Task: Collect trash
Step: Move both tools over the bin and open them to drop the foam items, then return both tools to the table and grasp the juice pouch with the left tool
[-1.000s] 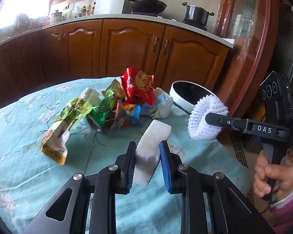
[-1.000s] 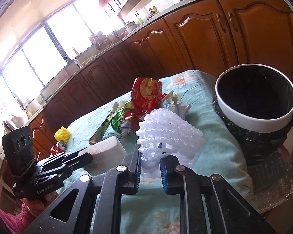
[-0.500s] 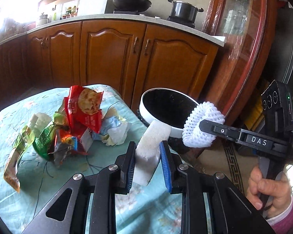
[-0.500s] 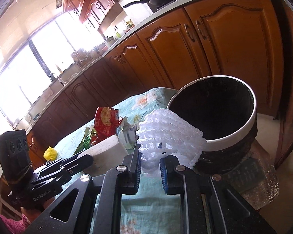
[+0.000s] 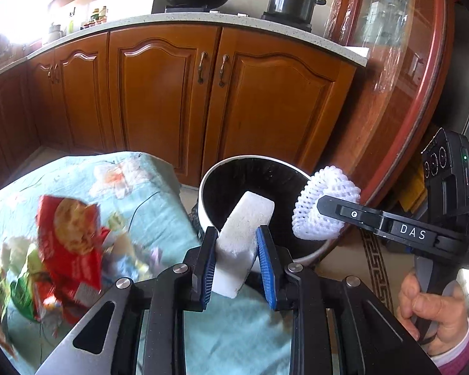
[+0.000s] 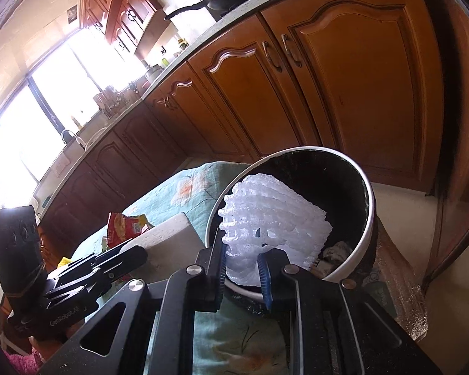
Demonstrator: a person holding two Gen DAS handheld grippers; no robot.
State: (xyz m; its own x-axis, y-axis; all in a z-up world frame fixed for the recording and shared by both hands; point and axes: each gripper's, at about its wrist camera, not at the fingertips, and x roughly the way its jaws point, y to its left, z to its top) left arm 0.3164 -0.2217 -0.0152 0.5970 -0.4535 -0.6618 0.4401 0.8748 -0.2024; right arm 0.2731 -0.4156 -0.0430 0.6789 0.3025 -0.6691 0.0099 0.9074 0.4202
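My left gripper is shut on a white foam block, held over the near rim of the black-lined white bin. To its right, my right gripper holds a white foam net above the bin's right side. In the right wrist view the right gripper has its jaws opening, with the foam net still pinched between the pads above the bin. The foam block and left gripper show at the left. Crumpled wrappers lie on the table.
A teal flowered cloth covers the table, whose edge ends right at the bin. Some scraps lie inside the bin. Wooden cabinets stand behind, a glass-fronted cupboard to the right. A hand grips the right gripper's handle.
Both grippers have carried their loads rightward from over the table to above the bin. The wrapper pile has slid to the left of the views.
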